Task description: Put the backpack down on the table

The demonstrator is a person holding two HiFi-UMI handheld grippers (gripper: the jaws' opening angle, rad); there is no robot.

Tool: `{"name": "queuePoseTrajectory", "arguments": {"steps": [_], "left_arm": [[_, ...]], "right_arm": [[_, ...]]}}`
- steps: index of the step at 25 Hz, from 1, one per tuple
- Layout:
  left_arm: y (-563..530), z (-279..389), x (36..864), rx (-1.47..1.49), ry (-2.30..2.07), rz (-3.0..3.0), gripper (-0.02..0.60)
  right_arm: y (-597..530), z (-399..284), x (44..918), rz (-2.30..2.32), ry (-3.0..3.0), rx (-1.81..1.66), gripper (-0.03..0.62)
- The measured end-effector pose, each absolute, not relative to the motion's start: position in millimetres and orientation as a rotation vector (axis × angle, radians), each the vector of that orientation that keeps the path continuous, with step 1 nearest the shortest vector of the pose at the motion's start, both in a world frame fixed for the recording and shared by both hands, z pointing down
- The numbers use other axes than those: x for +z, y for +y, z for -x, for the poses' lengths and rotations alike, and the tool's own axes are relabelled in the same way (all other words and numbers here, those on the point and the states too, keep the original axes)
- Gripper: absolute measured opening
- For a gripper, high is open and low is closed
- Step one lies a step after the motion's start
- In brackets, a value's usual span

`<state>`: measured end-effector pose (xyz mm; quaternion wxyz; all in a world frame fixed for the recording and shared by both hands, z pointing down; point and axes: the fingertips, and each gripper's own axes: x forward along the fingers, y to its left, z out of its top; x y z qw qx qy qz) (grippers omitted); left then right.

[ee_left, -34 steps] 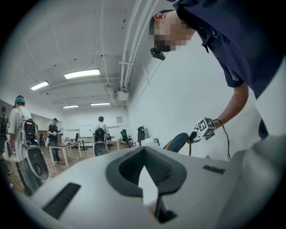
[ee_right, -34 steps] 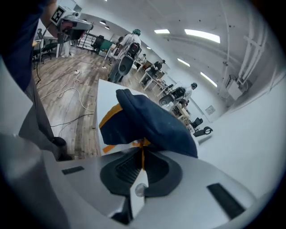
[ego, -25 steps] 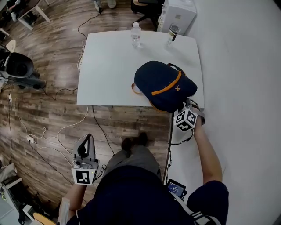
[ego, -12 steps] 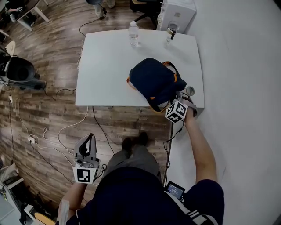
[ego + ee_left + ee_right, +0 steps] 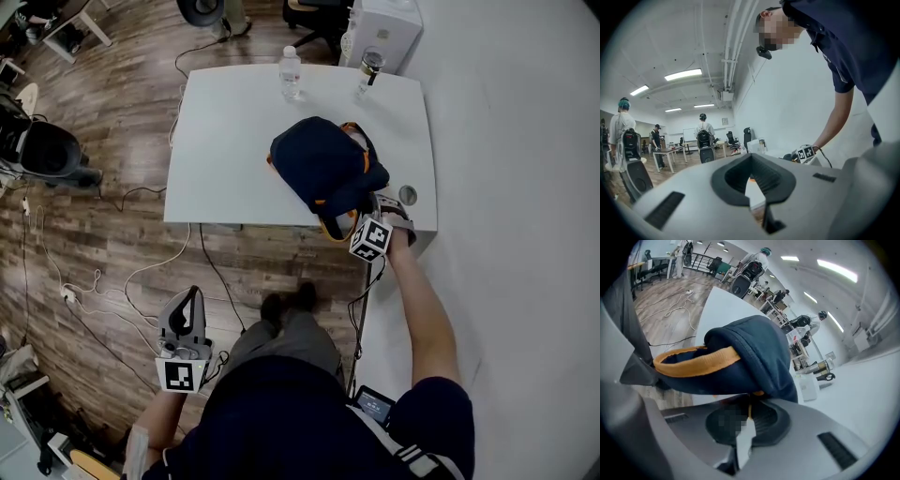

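My right gripper (image 5: 749, 404) has its jaws pressed together on a thin orange-edged bit of the backpack (image 5: 323, 164). In the right gripper view the navy fabric bulges just above the jaws and runs down between them. From the head view, the backpack's bulk lies on the table (image 5: 225, 159), in its right half and toward the near edge. Its orange-trimmed lower end reaches that near edge, close to the right corner, where my right gripper has it. I cannot tell whether that end rests on the edge or hangs just past it.

My left gripper (image 5: 190, 294) hangs low at my left side over the wood floor (image 5: 94, 234), well apart from the table. Its jaws meet at the tips with nothing between them.

Along the table's far edge stand a bottle (image 5: 291, 73) and a flask (image 5: 368, 66), both clear of the backpack. A small round object (image 5: 407, 195) sits near the right edge, just beside the backpack. Cables (image 5: 141, 272) trail across the floor off the near left corner.
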<state>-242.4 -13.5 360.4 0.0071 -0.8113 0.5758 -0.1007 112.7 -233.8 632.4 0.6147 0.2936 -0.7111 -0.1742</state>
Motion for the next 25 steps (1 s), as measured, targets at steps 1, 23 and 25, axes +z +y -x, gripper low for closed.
{"name": "queuePoseTrajectory", "arguments": {"steps": [1,23,25], "left_arm": [[-13,243,360,-0.313,1.803,2.538,0.003],[-2,223,362,-0.310,1.733,2.571,0.003],[-2,222,361,-0.304,1.726,2.573,0.003]], "right_arm": [[-230,-117,635,-0.673,-1.631,-0.402,-0.003],[-188,-165,642,-0.749,-1.538,-0.420,0.000],[-186,-165,641,-0.749,-1.530,-0.425,-0.002]]}}
